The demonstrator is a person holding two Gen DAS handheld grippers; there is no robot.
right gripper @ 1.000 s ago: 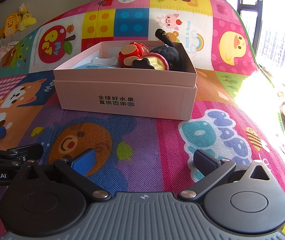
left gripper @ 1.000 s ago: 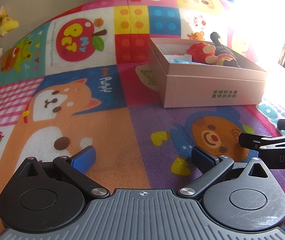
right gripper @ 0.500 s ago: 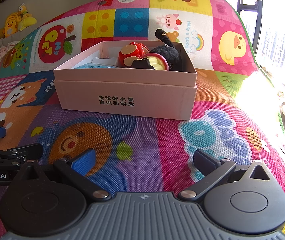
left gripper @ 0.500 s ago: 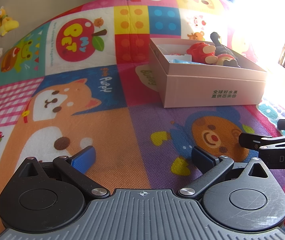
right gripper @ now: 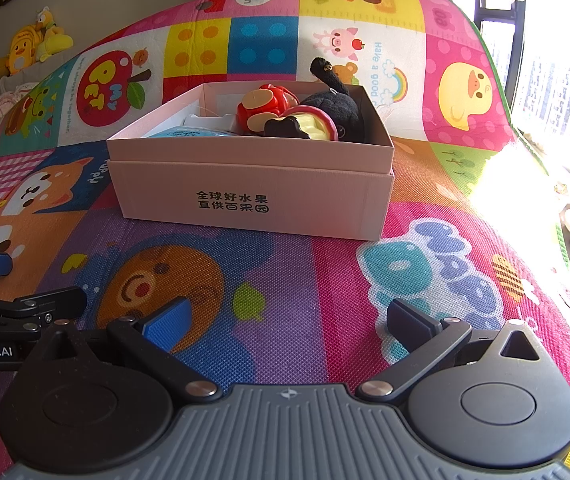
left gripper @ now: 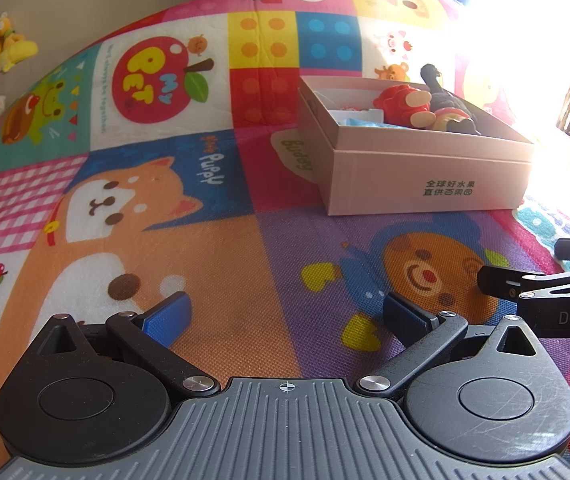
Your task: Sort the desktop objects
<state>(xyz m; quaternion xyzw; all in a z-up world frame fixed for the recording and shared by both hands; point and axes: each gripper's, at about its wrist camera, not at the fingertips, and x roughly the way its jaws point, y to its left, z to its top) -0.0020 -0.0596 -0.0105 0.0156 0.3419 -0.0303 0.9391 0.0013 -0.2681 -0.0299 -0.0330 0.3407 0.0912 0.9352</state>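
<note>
Toys: none within reach of either claw. Left claw (left gripper: 285, 316) and right claw (right gripper: 287, 320) both wide open, empty, low over play mat (right gripper: 285, 280). Ahead, pink box (right gripper: 251, 196) holds red toy (right gripper: 263, 110), black plush (right gripper: 335, 106). Looks sorted; scan mat before closing.

The play mat (right gripper: 297, 280) lies bare between both tools and the pink box (right gripper: 253, 192), leaving a free path to the box's front wall. That wall is the one obstacle ahead. Inside, a red toy (right gripper: 263, 110) and a black plush (right gripper: 331, 104) fill the right half above the rim; the left half sits lower. The left tool (left gripper: 285, 314) and right tool (right gripper: 287, 318) lie side by side, near each other.
</note>
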